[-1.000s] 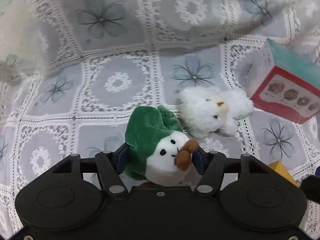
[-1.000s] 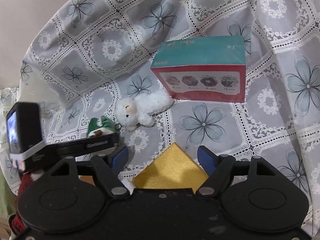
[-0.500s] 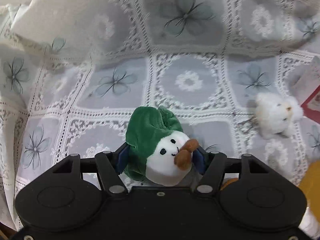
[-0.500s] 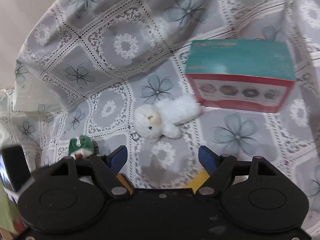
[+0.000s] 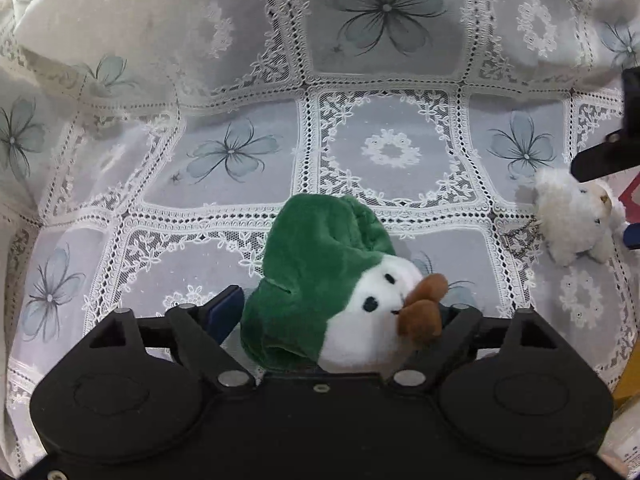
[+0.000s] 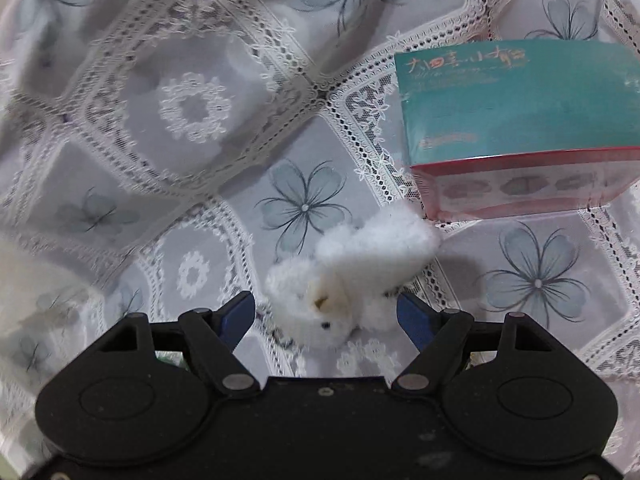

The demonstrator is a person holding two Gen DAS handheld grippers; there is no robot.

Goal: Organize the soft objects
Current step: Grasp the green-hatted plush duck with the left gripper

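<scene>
**Grippers Part Over Two Plush Toys on Lace-Covered Counter**

The left gripper (image 5: 340, 312) has just been opening: its jaws stand apart, with a green-hooded plush toy (image 5: 332, 292) lying between them on the lace cloth (image 5: 392, 152), a gap showing beside the left blue pad (image 5: 226, 310). The toy's white face and brown beak point toward the right finger. Off to the right, near the frame's edge, lies a fluffy white plush animal (image 5: 572, 220). The right gripper (image 6: 326, 316) hangs over that same white toy (image 6: 352, 272), jaws wide, blue pads on either side and clear of the fur. A teal-and-red box (image 6: 516, 120) sits just beyond it.
</scene>
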